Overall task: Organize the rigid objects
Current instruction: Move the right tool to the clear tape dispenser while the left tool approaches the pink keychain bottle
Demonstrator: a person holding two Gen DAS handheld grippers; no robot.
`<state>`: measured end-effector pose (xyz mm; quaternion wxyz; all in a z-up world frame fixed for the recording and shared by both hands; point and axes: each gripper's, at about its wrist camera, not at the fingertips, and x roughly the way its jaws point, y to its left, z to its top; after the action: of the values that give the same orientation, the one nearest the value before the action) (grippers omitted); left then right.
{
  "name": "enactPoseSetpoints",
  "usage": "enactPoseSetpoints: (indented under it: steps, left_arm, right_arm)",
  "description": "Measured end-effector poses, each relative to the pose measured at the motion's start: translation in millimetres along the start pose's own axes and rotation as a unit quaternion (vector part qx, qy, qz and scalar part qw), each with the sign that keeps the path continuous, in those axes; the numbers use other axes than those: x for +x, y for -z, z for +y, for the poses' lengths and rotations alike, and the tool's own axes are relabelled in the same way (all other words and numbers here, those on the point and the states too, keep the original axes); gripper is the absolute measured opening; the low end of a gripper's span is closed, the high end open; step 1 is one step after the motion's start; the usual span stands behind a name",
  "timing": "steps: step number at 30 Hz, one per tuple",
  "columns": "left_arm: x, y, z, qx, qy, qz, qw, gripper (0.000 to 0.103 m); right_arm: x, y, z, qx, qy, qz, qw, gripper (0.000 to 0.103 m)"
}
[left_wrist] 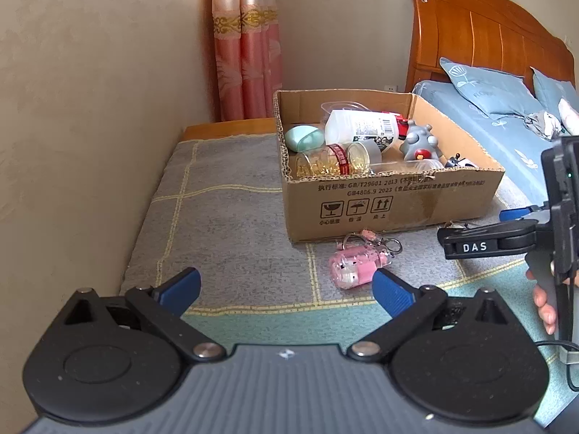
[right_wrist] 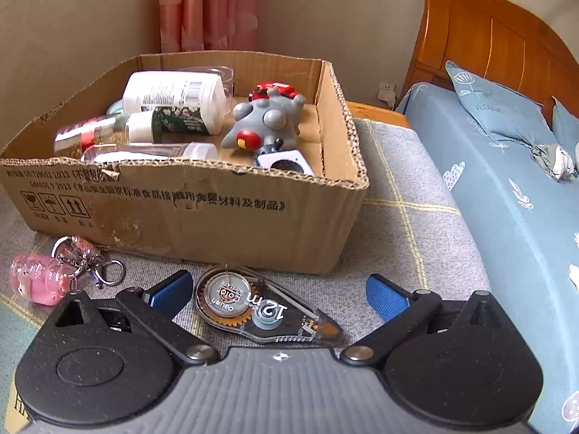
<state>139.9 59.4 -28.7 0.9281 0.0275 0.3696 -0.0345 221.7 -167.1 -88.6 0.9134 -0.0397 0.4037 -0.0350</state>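
Right gripper (right_wrist: 278, 294) fingers spread wide, straddling clear correction tape dispenser (right_wrist: 266, 311) flat on grey mat (right_wrist: 398, 224), not touching it. Left gripper (left_wrist: 287, 289) also wide apart, empty, pink keychain toy (left_wrist: 353, 269) just beyond right fingertip. Cardboard box (right_wrist: 202, 213) directly behind both, holding bottles and grey figurine (right_wrist: 266, 123).

Soft, even daylight fills both views, with only faint shadows. Fisheye distortion bends the headboard (left_wrist: 485, 32) and darkens the corners. The pink curtain (right_wrist: 208, 3) glows softly; focus stays sharp overall.
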Motion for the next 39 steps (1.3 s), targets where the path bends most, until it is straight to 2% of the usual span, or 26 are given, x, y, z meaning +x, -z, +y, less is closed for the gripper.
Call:
enactPoseSetpoints:
  steps: [6, 16, 24, 30, 39]
  left_arm:
    - [8, -1, -6, 0.004, 0.004, 0.008, 1.0000, 0.101]
    - [34, -5, -25, -0.003, 0.035, 0.038, 0.9986, 0.101]
    - [57, -7, -41, -0.013, 0.036, 0.067, 0.9970, 0.101]
    - [76, -9, -47, -0.024, 0.029, 0.075, 0.9965, 0.101]
    - [98, -4, -46, -0.034, -0.012, 0.077, 0.9964, 0.102]
  right_arm:
    - [-1, 5, -19, 0.031, -0.029, 0.011, 0.999, 0.103]
    - [-8, 17, -23, 0.006, -0.049, 0.001, 0.999, 0.103]
    - [-11, 18, -29, -0.008, -0.064, -0.003, 0.998, 0.103]
    - [-12, 20, -31, -0.018, -0.073, -0.008, 0.997, 0.103]
    - [-13, 21, -33, -0.021, -0.077, -0.011, 0.997, 0.103]
